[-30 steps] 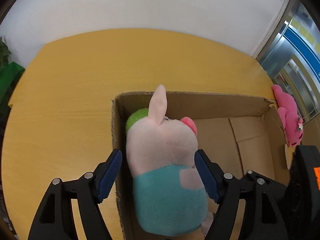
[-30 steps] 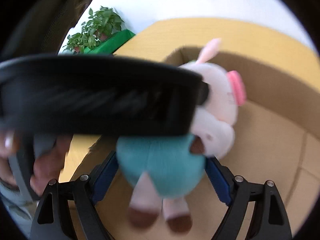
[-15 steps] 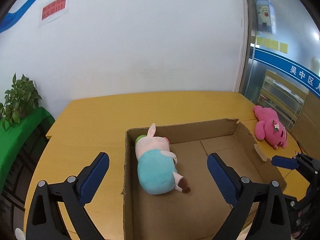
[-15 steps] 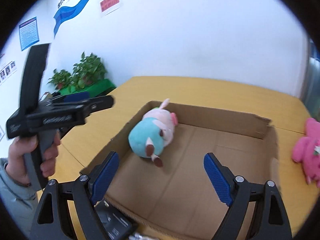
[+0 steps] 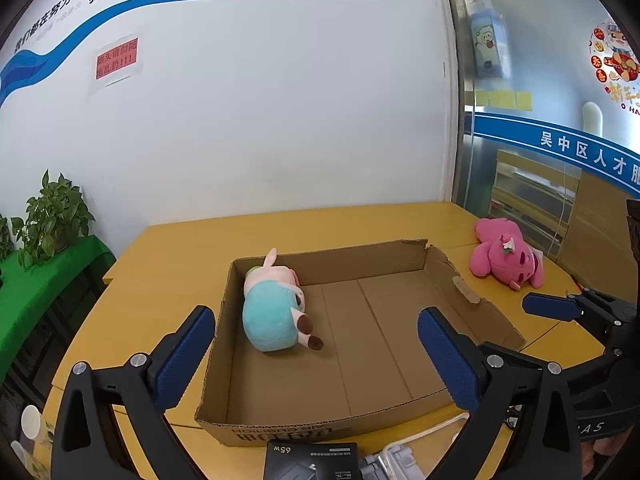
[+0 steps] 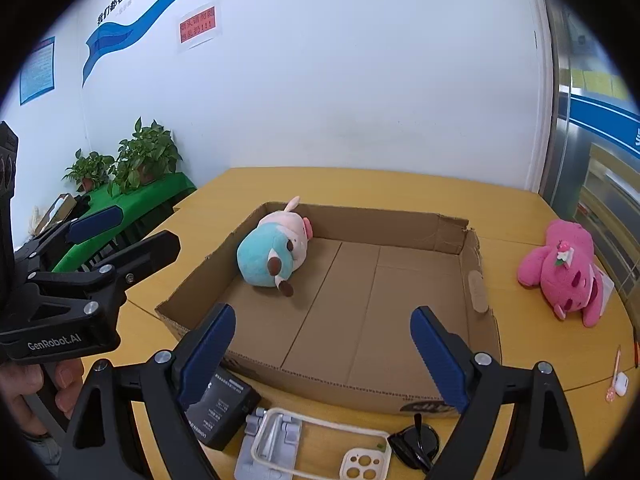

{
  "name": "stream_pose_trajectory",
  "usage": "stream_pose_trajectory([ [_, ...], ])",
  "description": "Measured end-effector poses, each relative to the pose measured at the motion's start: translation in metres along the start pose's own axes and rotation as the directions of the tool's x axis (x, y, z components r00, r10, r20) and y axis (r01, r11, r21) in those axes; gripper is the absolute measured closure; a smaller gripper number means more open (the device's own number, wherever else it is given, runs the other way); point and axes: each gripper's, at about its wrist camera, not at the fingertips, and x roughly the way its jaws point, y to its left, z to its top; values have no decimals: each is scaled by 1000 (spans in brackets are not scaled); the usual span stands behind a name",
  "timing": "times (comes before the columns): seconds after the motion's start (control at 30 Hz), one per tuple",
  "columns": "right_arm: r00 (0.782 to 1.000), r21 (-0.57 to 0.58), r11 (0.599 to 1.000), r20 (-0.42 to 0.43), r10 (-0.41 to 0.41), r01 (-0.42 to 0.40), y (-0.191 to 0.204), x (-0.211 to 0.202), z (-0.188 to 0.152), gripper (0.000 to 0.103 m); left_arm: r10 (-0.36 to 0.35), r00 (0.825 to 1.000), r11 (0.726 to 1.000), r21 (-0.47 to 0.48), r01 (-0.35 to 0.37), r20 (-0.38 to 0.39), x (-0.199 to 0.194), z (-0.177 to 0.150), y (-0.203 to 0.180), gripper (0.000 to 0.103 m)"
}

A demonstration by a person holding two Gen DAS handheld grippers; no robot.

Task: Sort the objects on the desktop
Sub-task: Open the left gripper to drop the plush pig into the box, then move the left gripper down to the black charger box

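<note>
A plush pig in a teal shirt (image 5: 276,308) lies in the far left corner of an open cardboard box (image 5: 460,276) on the yellow table; it also shows in the right wrist view (image 6: 276,248), in the box (image 6: 476,280). A pink plush bear (image 5: 506,258) (image 6: 564,272) lies on the table right of the box. My left gripper (image 5: 316,354) is open and empty, held above the box's near edge. My right gripper (image 6: 322,350) is open and empty, also near the box's front. Each gripper shows in the other's view.
In front of the box lie a black charger box (image 6: 224,412), a grey clip part (image 6: 276,440), a white phone case (image 6: 320,452) and black sunglasses (image 6: 416,444). A small white earbud case (image 6: 620,384) lies at the right. Potted plants (image 6: 132,164) stand on a green stand at the left.
Both grippers let go of the plush pig and drew back and up from the box. The pig now lies on its side in the box's far left corner.
</note>
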Motion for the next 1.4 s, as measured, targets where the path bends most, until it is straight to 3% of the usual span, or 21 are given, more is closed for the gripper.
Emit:
stream_pose_trajectory([
  [0.03,1000,-1,1000,5,-3,3,-1,-3,-2,17,-5,1000,1000,-6,5,-1,-2,-1,-1,1],
  [0.07,1000,-2,1000,17,-6,6,-4,-9,-2,22,-22,1000,1000,-10,22,0,-5,-3,-2,10],
  [0.1,1000,-4,1000,31,-7,7,-5,-13,-3,47,-36,999,999,-15,36,1,-8,-6,-2,49],
  [0.13,1000,-4,1000,27,-15,15,-6,-14,-5,78,-53,998,998,-23,52,-23,-6,-7,-3,82],
  [0.17,1000,0,1000,13,-18,18,-7,-12,-4,87,-71,996,997,-38,68,-59,-3,-9,-3,101],
  [0.2,1000,8,1000,-10,-9,9,-8,-10,-6,87,-98,992,994,-60,93,-86,0,-11,-2,101],
  [0.27,1000,21,1000,-21,3,-2,-13,-7,-8,79,-118,989,991,-81,111,-92,-1,-15,-3,99],
  [0.3,1000,26,1000,-21,0,0,-14,-6,-8,53,-115,989,991,-82,108,-88,-3,-16,-5,81],
  [0.33,1000,28,1000,-15,-10,10,-14,-7,-8,19,-106,990,992,-81,99,-88,-5,-16,-6,60],
  [0.37,1000,29,999,0,-23,23,-15,-8,-9,12,-87,993,994,-77,80,-83,-6,-16,-8,14],
  [0.4,999,29,999,16,-32,32,-15,-10,-9,11,-61,996,996,-71,57,-61,-10,-17,-10,1],
  [0.47,999,29,999,23,-32,32,-17,-14,-10,11,-42,999,998,-52,41,-20,-16,-18,-12,1],
  [0.73,1000,32,999,0,-25,25,-20,-2,-11,11,-42,996,997,-72,36,-73,-6,-27,-7,1],
  [1.17,999,14,999,-5,-37,37,-8,0,-15,11,-72,995,996,-59,68,-71,-4,-33,-5,1],
  [1.4,991,-11,997,-114,72,-73,9,30,-43,11,-120,978,991,-84,107,-170,15,-58,17,1],
])
